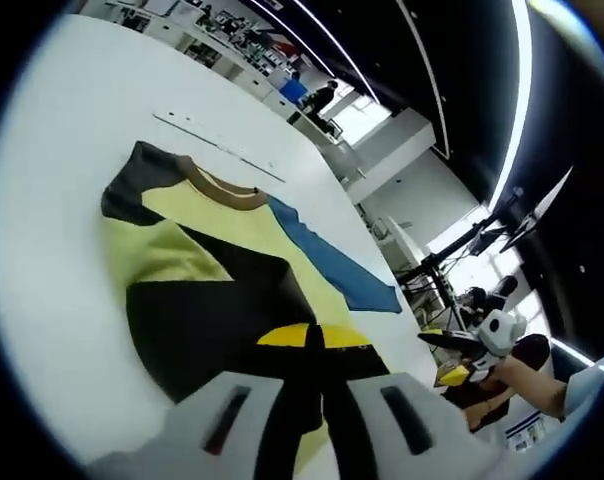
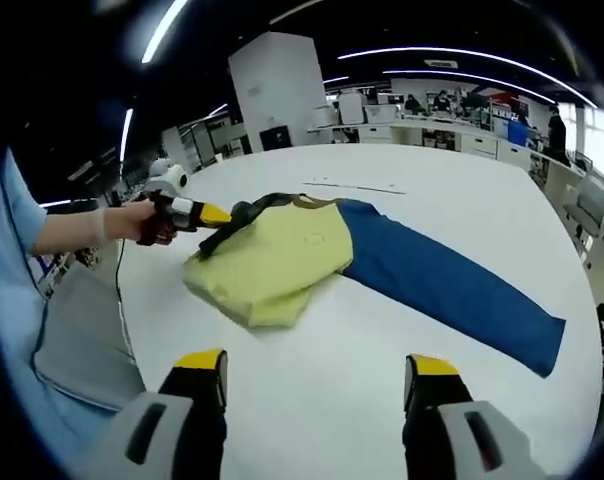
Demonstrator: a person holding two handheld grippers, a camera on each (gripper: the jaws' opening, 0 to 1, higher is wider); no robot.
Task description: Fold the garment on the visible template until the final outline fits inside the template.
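Left gripper (image 1: 307, 385) is pinching the shirt (image 2: 282, 255): in the left gripper view its jaws are sitting nearly together with a dark fold of cloth between the yellow tips, and in the right gripper view it (image 2: 222, 215) is lifting the dark sleeve off the table (image 2: 462, 190) on the person's side. Right gripper (image 2: 317, 375) is hovering over bare table near the front edge, jaws spread wide, holding nothing.

Shirt is lying mid-table, yellow body bunched up, blue sleeve (image 2: 452, 280) stretching flat toward the right edge. Thin line marks (image 2: 352, 187) are showing on the table beyond the collar; cannot tell whether they are the template, nor where its outline is running.

Risks, judged from here:
- one-point pull is likely dragging the whole shirt sideways rather than folding it, since nothing is pinning the far side
- thin pinch may be slipping, dropping the sleeve crooked
- blue sleeve is probably overhanging any outline until it is folded in
- bunched body may be trapping wrinkles, widening the final shape
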